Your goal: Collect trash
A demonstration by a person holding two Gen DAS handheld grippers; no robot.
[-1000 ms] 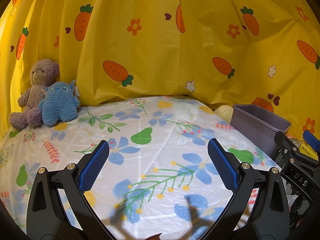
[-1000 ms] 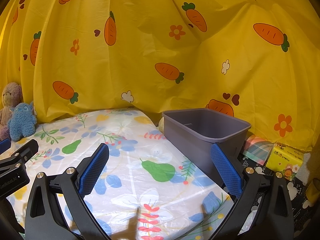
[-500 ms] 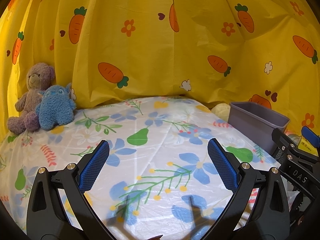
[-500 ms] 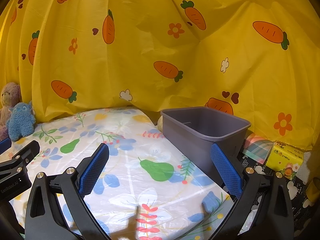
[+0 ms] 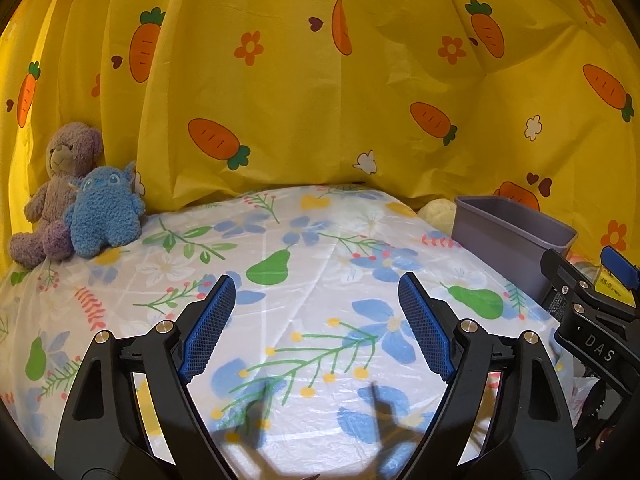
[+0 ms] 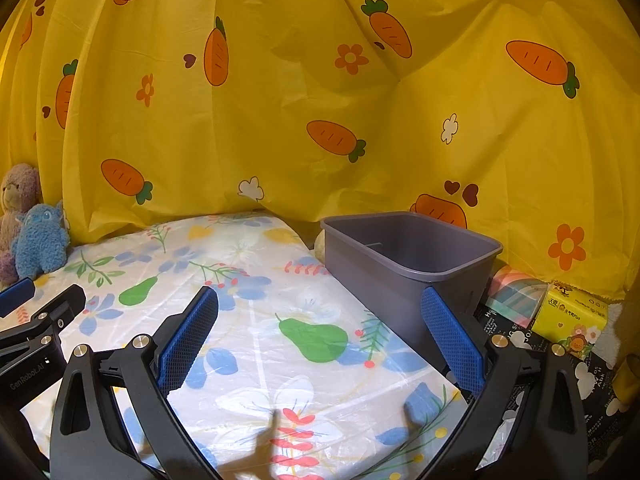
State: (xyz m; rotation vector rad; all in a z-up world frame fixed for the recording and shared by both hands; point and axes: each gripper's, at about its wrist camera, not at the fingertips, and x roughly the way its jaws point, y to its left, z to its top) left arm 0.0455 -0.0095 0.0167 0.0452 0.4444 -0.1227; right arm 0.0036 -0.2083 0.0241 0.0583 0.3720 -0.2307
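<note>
Narrowed since a second ago: left gripper (image 5: 316, 324), blue pads nearer together and closing, nothing between them; its view has also dipped slightly over the cloth.

Right gripper (image 6: 320, 336): unmoved, fingers wide apart, empty, angled toward the bin, probably waiting.

Floral tablecloth (image 5: 320, 248): glossy plastic sheet under both grippers; no litter visible on it.

Grey bin (image 6: 408, 256): open-topped, at the table's right edge, just beyond the right gripper; likely the trash receptacle. Contents not visible.

Yellow tissue pack (image 6: 572, 312): beside the bin, off the cloth; trash or not, cannot tell.

Plush bear (image 5: 60, 188) and blue plush (image 5: 106, 212): propped touching at far left corner against carrot curtain (image 5: 320, 100), apparently decoration.
</note>
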